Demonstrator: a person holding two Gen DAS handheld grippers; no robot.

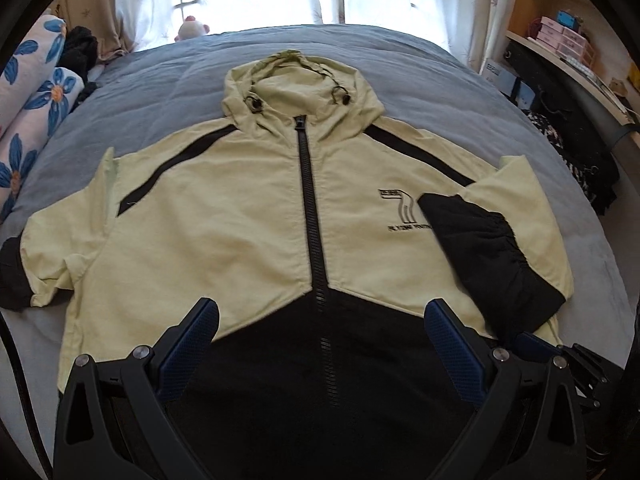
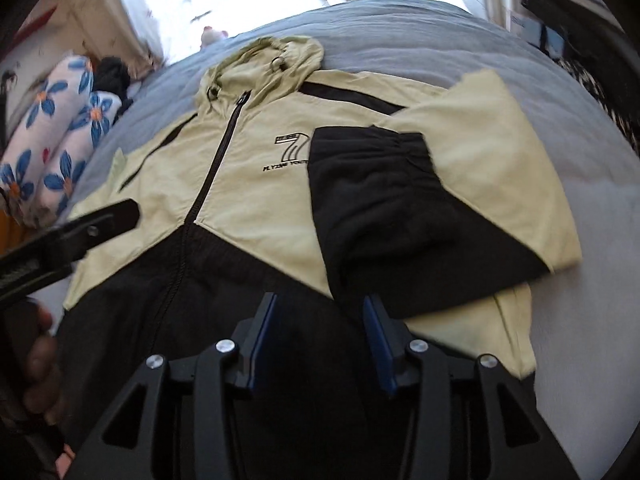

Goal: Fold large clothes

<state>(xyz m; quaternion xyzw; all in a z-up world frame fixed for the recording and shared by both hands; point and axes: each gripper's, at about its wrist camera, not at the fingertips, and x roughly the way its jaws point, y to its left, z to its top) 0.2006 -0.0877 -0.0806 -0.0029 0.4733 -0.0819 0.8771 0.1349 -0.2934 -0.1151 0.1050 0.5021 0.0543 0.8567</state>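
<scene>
A pale yellow and black hooded jacket (image 1: 248, 216) (image 2: 256, 184) lies front up, zipped, on a grey-blue bed (image 1: 160, 92). One sleeve is folded in over the chest, its black cuff (image 1: 484, 248) (image 2: 376, 192) beside the printed logo. The other sleeve (image 1: 24, 264) stretches out to the left. My left gripper (image 1: 322, 312) hovers wide open over the black lower front with nothing between its fingers. My right gripper (image 2: 320, 306) stands open over the black hem area, just below the folded cuff, with nothing gripped. It also shows at the lower right edge of the left wrist view.
Floral pillows (image 1: 36, 120) and dark clothes (image 1: 80, 52) lie along the bed's left side. A soft toy (image 1: 192, 28) sits by the curtained window. Shelves with boxes (image 1: 560, 40) and dark patterned cloth (image 1: 580, 160) stand to the right. A hand (image 2: 40, 360) holds the left gripper.
</scene>
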